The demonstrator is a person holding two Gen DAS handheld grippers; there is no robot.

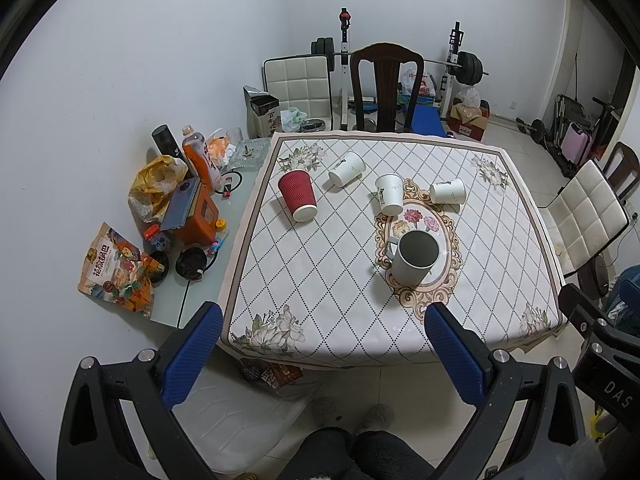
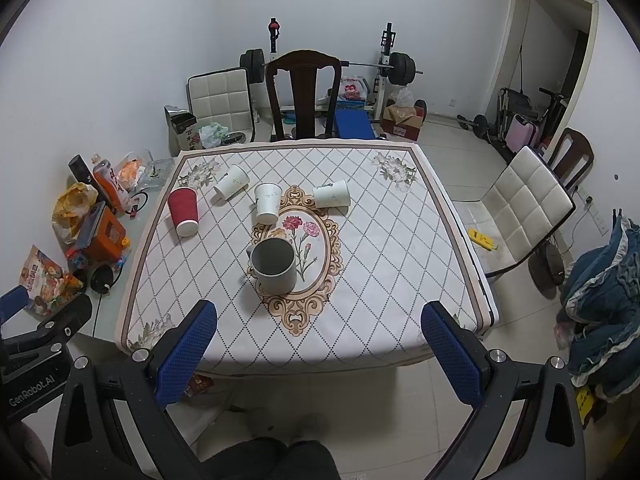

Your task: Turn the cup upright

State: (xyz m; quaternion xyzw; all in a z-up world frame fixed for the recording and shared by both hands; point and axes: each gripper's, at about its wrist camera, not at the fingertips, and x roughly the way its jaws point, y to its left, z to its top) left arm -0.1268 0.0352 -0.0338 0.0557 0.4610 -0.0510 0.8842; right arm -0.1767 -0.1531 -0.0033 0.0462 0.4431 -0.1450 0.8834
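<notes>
A grey-white mug [image 1: 414, 258] [image 2: 275, 266] stands upright on the patterned tablecloth [image 1: 320, 272] [image 2: 380, 260]. Behind it are a red ribbed paper cup [image 1: 298, 195] [image 2: 183, 211] and a white paper cup [image 1: 389, 194] [image 2: 267, 203], both mouth down. Two more white paper cups lie on their sides: one at the back left [image 1: 347, 169] [image 2: 231, 181], one at the right [image 1: 448, 191] [image 2: 332, 195]. My left gripper [image 1: 324, 354] and right gripper [image 2: 320, 354] are both open and empty, held before the table's near edge.
A side table [image 1: 240, 184] at the left carries bottles, bags, an orange box [image 1: 198, 216] and snack packs. A dark wooden chair [image 1: 386, 88] stands behind the table, a white padded chair [image 2: 528, 208] to the right. Weight equipment lines the back wall.
</notes>
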